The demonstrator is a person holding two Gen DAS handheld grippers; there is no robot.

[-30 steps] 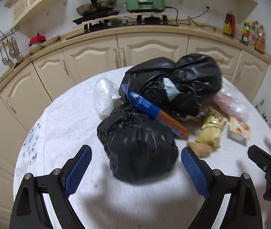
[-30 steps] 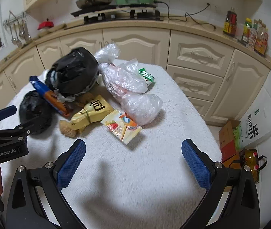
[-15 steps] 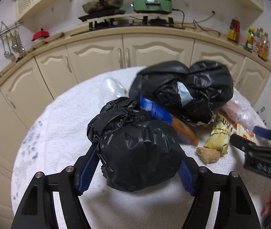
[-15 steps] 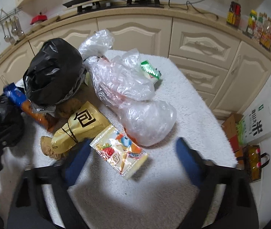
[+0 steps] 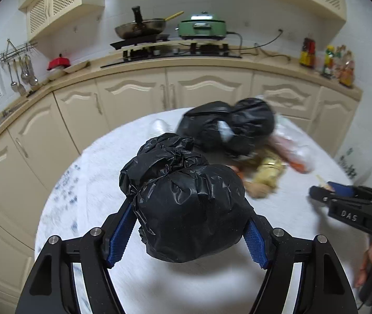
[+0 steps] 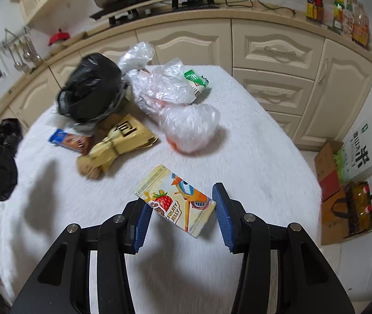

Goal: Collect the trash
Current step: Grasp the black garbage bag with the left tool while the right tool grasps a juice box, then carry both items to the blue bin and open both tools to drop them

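Left gripper point(image 5: 187, 233) was clamped on a small knotted black plastic trash bag point(image 5: 186, 204), held off the white fluffy tablecloth point(image 5: 102, 172). Right gripper point(image 6: 182, 214) had its blue pads on both sides of a flat yellow fruit-jelly pouch point(image 6: 176, 200); left pad touched it, right-pad contact unclear, so grip state couldn't be told. Remaining trash sat mid-table: large black plastic bag point(image 6: 91, 91), clear plastic bags point(image 6: 175, 104), gold foil packet point(image 6: 123, 138).

A small knotted black trash bag point(image 5: 186, 209) hangs lifted above the bench, pinched at both sides. A fruit jelly packet point(image 6: 175, 201), yellow with a strawberry print, tilts between blue pads. Mid-bench lie a larger black bag point(image 6: 90, 91), clear plastic bags point(image 6: 175, 104), a gold wrapper point(image 6: 123, 138) and a blue-orange snack wrapper point(image 6: 69, 141).
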